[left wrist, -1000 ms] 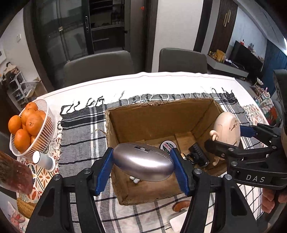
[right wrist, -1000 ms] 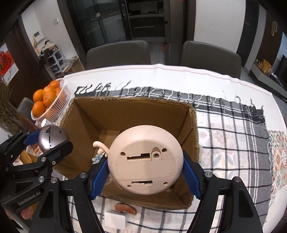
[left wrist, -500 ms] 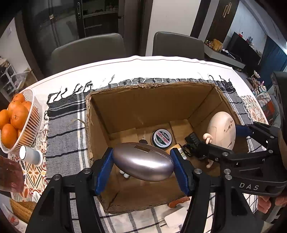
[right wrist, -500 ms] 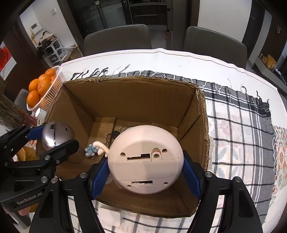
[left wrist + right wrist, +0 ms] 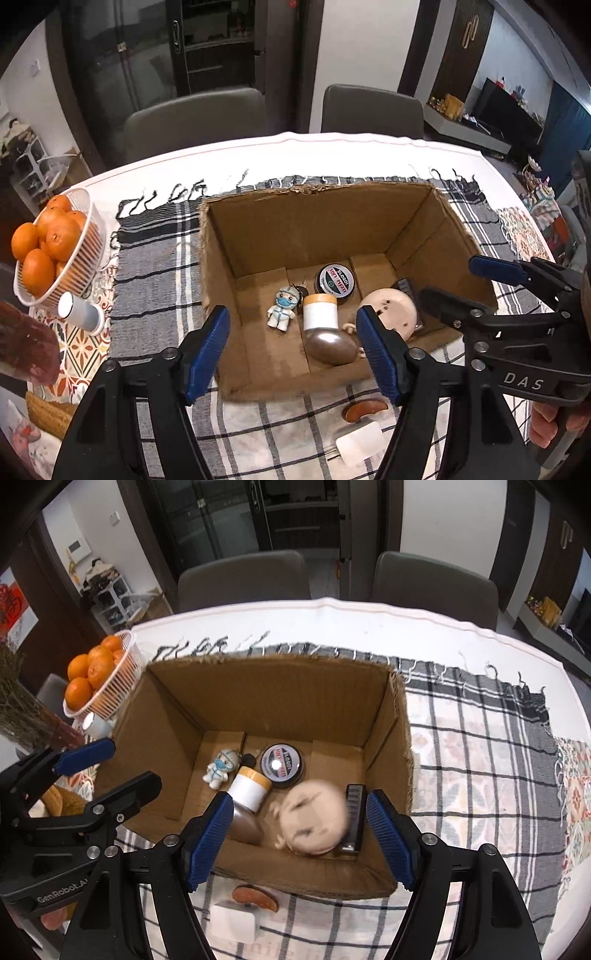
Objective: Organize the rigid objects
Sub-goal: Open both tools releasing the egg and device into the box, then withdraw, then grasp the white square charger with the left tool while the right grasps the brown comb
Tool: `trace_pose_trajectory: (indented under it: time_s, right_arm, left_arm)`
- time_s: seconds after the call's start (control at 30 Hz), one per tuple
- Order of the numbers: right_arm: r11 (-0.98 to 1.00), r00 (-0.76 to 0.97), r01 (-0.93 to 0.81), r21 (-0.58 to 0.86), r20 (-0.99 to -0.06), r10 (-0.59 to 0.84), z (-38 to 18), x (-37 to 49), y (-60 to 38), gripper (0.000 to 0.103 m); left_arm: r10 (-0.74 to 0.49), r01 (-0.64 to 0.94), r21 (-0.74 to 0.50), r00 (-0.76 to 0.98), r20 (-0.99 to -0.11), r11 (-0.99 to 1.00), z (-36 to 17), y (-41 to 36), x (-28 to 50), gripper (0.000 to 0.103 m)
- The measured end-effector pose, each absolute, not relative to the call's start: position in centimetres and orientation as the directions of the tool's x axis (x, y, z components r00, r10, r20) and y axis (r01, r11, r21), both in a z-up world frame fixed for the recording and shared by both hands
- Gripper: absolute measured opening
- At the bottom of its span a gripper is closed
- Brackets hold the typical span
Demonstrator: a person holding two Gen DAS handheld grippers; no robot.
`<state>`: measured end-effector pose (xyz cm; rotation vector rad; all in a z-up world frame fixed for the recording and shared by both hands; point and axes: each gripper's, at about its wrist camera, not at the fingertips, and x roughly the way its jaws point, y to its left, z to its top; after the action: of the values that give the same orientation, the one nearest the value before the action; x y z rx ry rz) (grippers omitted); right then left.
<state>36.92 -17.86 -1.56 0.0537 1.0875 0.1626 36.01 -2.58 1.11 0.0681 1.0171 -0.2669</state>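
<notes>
Below my left hand-held gripper [image 5: 293, 349], jaws just spread and empty, the silver oval case [image 5: 331, 348] lies in the cardboard box [image 5: 314, 221]; I'd lift straight up, clearing its near wall

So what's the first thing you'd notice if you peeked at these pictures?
The big cardboard box in the middle of the checked cloth, with both open grippers poised over it. Inside lie a silver egg-shaped thing, a round beige toy and a little masked figurine. A basket of oranges glows bright at the table's left edge.
</notes>
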Motion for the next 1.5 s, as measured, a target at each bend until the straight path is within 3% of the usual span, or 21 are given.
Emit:
trace_pose_trajectory:
  time_s: [0.67, 1.5]
  right_arm:
    - [0.986, 0.564, -0.140, 0.095, -0.811, 0.158, 0.9, 30.1, -18.4, 0.075]
    - [0.966, 0.579, -0.247, 0.079, -0.787, 0.212, -1.5, 25.4, -19.5, 0.075]
  left_arm:
    - [-0.181, 0.206, -0.078, 0.548, -0.816, 0.975, 2.3, -2.9, 29.0, 0.075]
    - [-0.150, 0.114, -0.106, 0.519, -0.842, 0.988, -2.2, -4.3, 22.4, 0.076]
